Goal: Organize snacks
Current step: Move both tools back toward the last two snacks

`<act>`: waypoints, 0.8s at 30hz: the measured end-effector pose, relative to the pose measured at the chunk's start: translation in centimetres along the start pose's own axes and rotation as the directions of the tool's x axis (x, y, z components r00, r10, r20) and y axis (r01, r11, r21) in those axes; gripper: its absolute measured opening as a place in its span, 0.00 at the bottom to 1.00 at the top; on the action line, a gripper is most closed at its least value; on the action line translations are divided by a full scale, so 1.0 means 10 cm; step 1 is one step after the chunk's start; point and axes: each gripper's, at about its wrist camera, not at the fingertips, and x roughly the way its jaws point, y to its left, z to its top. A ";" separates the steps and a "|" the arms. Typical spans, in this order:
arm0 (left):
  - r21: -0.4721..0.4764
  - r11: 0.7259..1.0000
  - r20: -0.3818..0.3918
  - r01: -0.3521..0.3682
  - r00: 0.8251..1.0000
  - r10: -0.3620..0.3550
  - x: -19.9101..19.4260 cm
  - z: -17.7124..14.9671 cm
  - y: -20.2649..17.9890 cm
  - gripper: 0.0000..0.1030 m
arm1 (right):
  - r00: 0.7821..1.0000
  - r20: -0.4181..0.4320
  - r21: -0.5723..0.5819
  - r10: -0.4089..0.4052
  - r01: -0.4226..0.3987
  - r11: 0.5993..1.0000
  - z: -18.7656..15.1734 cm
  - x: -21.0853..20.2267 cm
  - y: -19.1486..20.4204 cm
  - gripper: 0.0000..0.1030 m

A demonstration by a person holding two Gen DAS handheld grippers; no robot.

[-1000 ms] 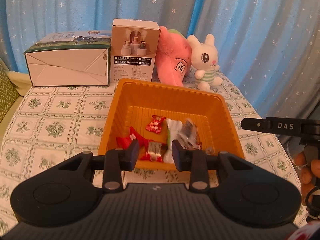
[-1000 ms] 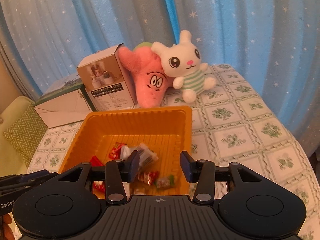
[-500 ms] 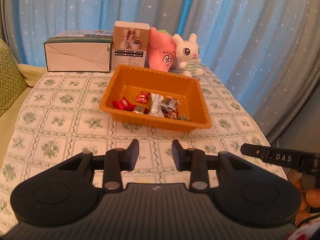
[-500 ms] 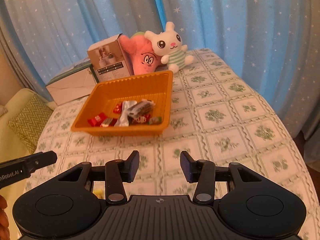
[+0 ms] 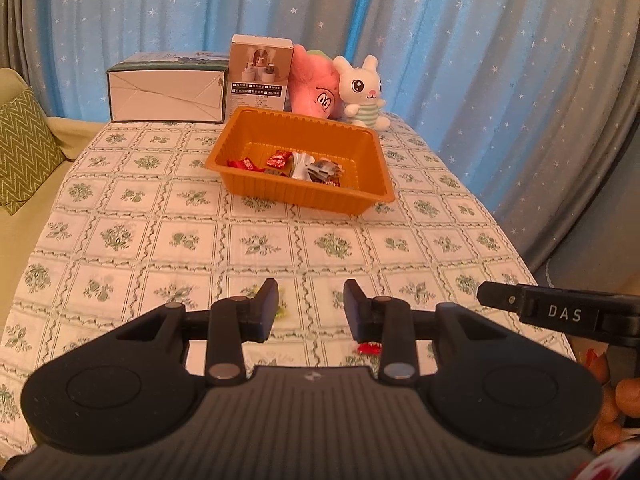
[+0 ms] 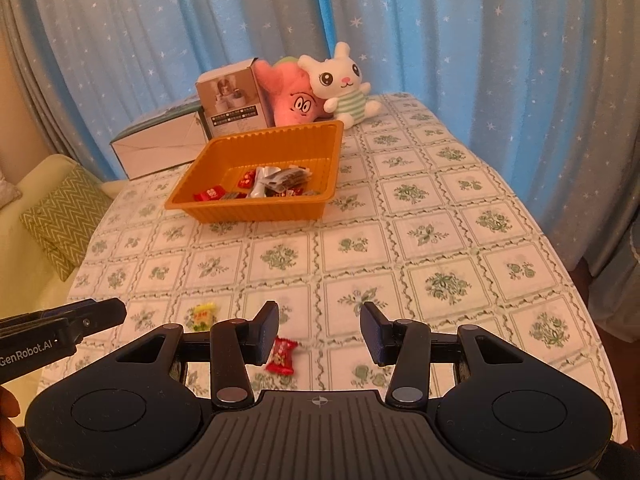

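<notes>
Candies: two loose [image 6: 282,356] [image 6: 203,315]

Both wrist cameras look forward from the table's near edge, well back from the orange tray [image 5: 304,196] at the far end. The left view sits left, the right view right; both share the tray [image 6: 248,210] and floral tablecloth [image 5: 160,240].

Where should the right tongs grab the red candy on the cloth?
Take the red candy across its plump middle, not the crimped ends, coming straight down from above. It lies flat on the tablecloth with its long axis running roughly away from the camera, just ahead of the open right tongs, toward their left finger.
</notes>
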 end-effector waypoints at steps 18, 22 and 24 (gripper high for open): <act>-0.021 0.998 -0.080 -0.056 0.995 0.054 -0.01 -0.48 0.25 0.31 | 0.997 -0.073 0.006 -0.008 0.008 1.000 -0.53 0.00 -0.09 0.44; -0.020 0.998 -0.085 -0.058 0.995 0.056 0.01 -0.48 0.26 0.31 | 0.996 -0.086 0.003 -0.003 0.003 1.000 -0.57 0.05 -0.07 0.44; -0.017 0.998 -0.089 -0.059 0.994 0.057 0.03 -0.49 0.26 0.31 | 0.996 -0.089 0.000 0.000 0.000 1.000 -0.57 0.07 -0.05 0.44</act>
